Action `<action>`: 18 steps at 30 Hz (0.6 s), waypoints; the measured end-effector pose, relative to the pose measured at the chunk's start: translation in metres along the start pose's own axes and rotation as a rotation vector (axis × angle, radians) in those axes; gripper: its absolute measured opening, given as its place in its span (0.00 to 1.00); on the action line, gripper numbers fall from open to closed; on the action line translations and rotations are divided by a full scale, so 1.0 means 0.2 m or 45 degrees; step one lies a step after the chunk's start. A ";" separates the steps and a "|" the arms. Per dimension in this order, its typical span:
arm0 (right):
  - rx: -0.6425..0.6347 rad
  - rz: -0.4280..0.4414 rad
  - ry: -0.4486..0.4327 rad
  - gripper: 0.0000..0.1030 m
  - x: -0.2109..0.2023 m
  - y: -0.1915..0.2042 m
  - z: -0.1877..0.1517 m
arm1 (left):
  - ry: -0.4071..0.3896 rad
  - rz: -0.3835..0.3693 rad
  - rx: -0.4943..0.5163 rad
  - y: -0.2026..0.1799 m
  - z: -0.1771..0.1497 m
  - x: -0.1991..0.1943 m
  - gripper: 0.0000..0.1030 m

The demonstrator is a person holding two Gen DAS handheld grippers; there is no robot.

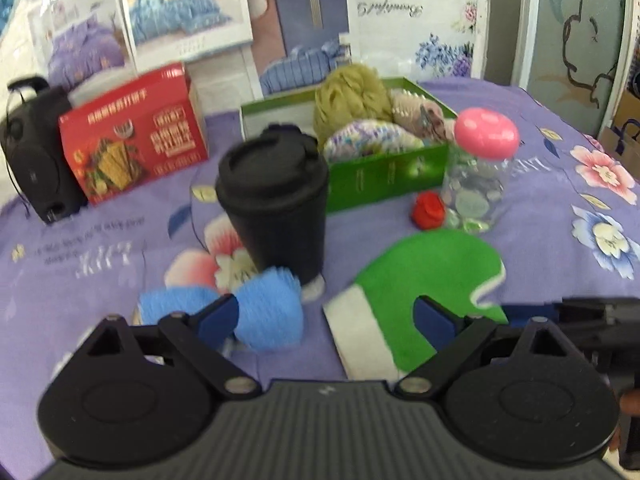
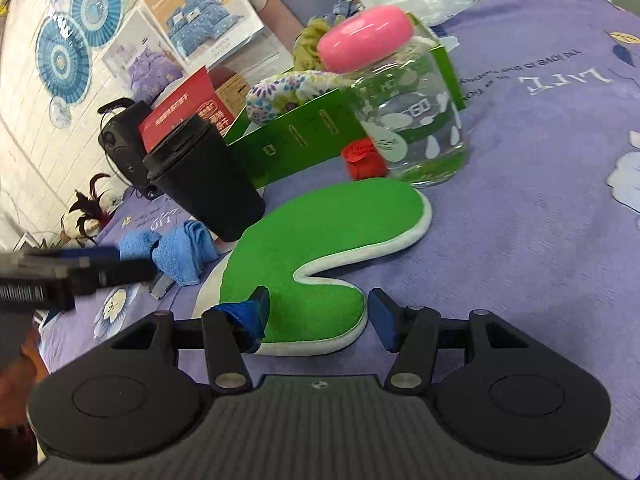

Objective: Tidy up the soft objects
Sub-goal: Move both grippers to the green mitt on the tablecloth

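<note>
Green mitt (image 2: pixel 316 236): matt plush cloth with white piping; blue towel (image 2: pixel 176 250): looped terry cloth, rough. Black cup (image 1: pixel 276 204): matt plastic with moulded lid; jar (image 2: pixel 416 120): clear glossy glass or plastic with smooth glossy pink lid (image 2: pixel 366 38); green box (image 2: pixel 304 140) and red box (image 1: pixel 136 146): printed card, slight sheen. Printed purple cloth (image 2: pixel 540 220): matt woven; tongs housing: ribbed matt black plastic.

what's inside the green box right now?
Green box holds an olive mesh pouf, a floral fabric piece and a pinkish knit item. Its front wall hides the bottom.
</note>
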State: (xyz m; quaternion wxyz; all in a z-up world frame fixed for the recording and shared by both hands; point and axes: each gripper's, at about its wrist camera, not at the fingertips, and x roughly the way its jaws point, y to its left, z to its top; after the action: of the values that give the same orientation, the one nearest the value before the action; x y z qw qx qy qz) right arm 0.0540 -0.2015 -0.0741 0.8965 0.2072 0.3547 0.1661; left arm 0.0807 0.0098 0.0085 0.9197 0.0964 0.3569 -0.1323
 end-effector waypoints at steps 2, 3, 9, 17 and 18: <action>0.003 0.073 0.037 0.40 0.02 0.00 0.00 | -0.019 0.046 0.016 0.00 0.03 0.00 0.91; 0.011 0.117 0.059 0.40 0.02 0.00 0.00 | -0.019 0.064 0.016 0.01 0.04 0.00 0.91; 0.058 0.418 0.274 0.41 -0.03 0.09 -0.08 | 0.043 0.048 -0.031 0.08 -0.01 -0.02 0.91; -0.279 0.051 -0.014 0.41 -0.27 0.06 0.02 | 0.185 -0.071 -0.014 0.02 -0.20 -0.01 0.91; -0.384 0.021 -0.023 0.41 -0.26 0.05 0.04 | 0.197 -0.078 -0.006 0.01 -0.22 -0.01 0.91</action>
State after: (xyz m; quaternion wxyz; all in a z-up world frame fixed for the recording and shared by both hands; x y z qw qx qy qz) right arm 0.0225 -0.2182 -0.0352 0.9191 0.0746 0.3161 0.2229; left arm 0.0523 0.0232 -0.0216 0.8850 0.0933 0.4301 -0.1518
